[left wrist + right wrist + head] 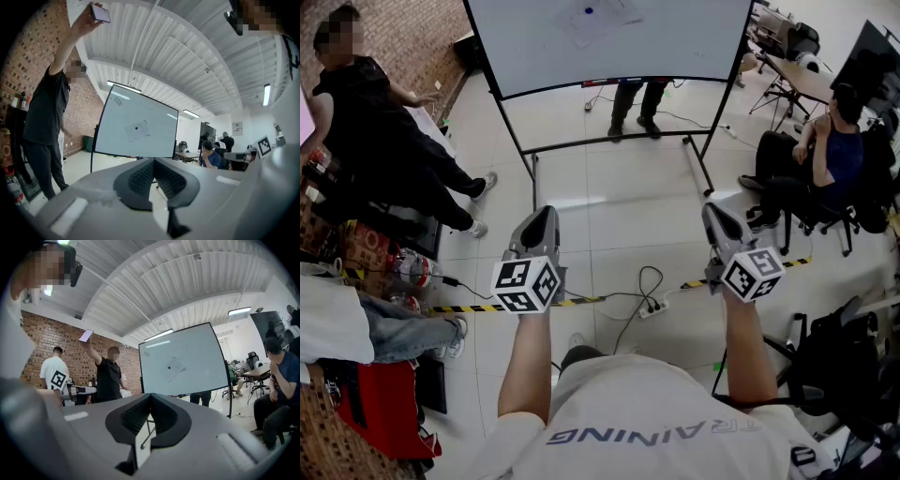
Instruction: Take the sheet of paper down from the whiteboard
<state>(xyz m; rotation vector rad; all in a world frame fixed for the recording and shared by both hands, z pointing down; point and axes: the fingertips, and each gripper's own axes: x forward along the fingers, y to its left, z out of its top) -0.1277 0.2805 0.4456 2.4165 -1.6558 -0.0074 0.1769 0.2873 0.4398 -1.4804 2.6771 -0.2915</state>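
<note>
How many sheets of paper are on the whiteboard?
1: the sheet hangs tilted near the middle of the whiteboard, under a dark magnet. Both gripper views show the whole front; its back is hidden.

Ahead of the left gripper (546,212) and right gripper (712,209), the whiteboard (609,52) loses its top at the head view's edge; its sheet of paper (137,131) is too small to read; a person (636,105) behind shows only legs.

One whiteboard (675,47), one sheet of paper (605,23), one magnet (588,11), two tongs (546,214) (712,212).
</note>
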